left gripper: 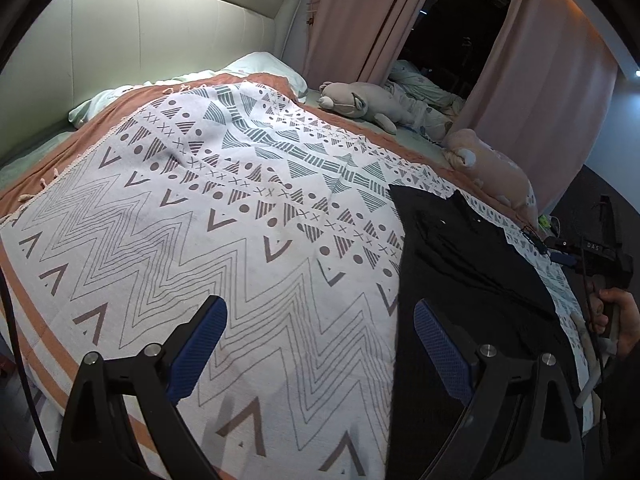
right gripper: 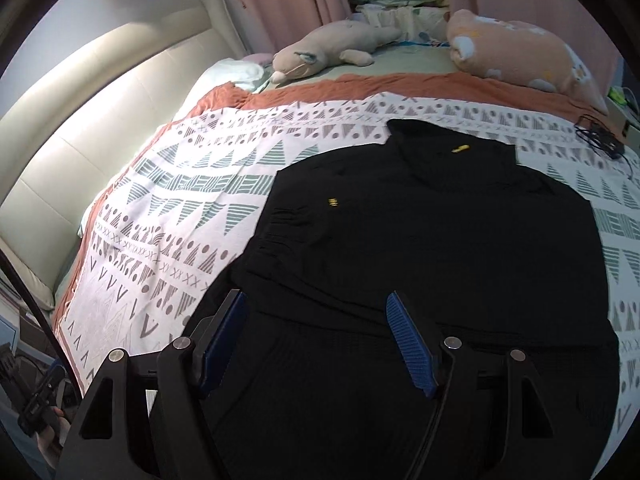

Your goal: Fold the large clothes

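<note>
A black high-neck top (right gripper: 432, 248) with small yellow marks lies flat on the patterned white blanket (right gripper: 192, 200), its neck toward the far side. In the left wrist view the black top (left gripper: 472, 272) covers the bed's right part. My right gripper (right gripper: 316, 312) hovers open above its lower half, nothing between the blue pads. My left gripper (left gripper: 320, 316) is open too, over the blanket (left gripper: 200, 240) at the top's left edge, its right finger (left gripper: 440, 344) above the black cloth. A hand (left gripper: 616, 320) holds the right gripper's body at that view's right edge.
A grey plush toy (right gripper: 332, 52) and an orange plush pillow (right gripper: 520, 52) lie at the bed's far side. A cream padded headboard (right gripper: 88, 128) runs along the left. Pink curtains (left gripper: 552, 88) hang behind. A dark cable (right gripper: 600, 140) lies on the blanket at the far right.
</note>
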Demonstrator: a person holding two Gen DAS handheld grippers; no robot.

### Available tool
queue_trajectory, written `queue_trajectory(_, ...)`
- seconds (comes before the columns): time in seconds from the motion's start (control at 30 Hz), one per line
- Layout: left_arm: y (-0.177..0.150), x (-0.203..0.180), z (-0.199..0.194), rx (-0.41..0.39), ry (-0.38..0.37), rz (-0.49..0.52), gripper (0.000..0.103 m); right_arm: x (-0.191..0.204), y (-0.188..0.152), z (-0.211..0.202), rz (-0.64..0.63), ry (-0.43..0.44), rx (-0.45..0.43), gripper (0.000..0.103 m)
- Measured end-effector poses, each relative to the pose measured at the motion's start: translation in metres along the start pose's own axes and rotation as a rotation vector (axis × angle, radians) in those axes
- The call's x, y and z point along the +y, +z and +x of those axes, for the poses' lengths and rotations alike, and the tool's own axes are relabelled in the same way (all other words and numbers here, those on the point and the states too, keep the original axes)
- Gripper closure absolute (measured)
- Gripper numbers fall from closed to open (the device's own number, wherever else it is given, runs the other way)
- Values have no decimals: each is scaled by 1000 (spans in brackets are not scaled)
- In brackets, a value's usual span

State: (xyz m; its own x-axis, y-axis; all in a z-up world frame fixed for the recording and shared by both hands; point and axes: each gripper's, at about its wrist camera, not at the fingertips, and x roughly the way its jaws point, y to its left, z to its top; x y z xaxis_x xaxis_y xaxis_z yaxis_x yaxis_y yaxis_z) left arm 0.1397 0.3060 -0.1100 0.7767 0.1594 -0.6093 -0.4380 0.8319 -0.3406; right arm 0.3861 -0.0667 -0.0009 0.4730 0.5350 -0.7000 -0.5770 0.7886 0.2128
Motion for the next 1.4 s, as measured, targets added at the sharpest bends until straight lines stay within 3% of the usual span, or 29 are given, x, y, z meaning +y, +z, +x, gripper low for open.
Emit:
queue_trajectory(0.23,-9,-44,-18,-8,-31,42,7,-40,-48,-75,30,-92,-99,32)
queue_trajectory(0.37,-16,-73,-34,-42,-5,111,7,-51,-78,-116,28,-177,-193,32)
queue_trajectory(0.6,-26,-107,-59,-78,-35,142,7,-59,-137,-165,9,-252,-247,32)
queue_trajectory(0.73,-34,-127,-79,-114,-22,201,7,-69,-165,-186,49,-258,-278,32)
queue_trajectory(0.87,-37,-136,-95,-116,-70,198,7,-79,-195,-215,92,-247,-341,32)
queue_trajectory(1.1,-49,-141,-116,-126,-73,205,7,-91,-244,-243,106,-282,-325,32)
queue_trajectory(1.4,-77,-118,-104,-31,-100,177,7,-102,-290,-273,170,-251,-258,32)
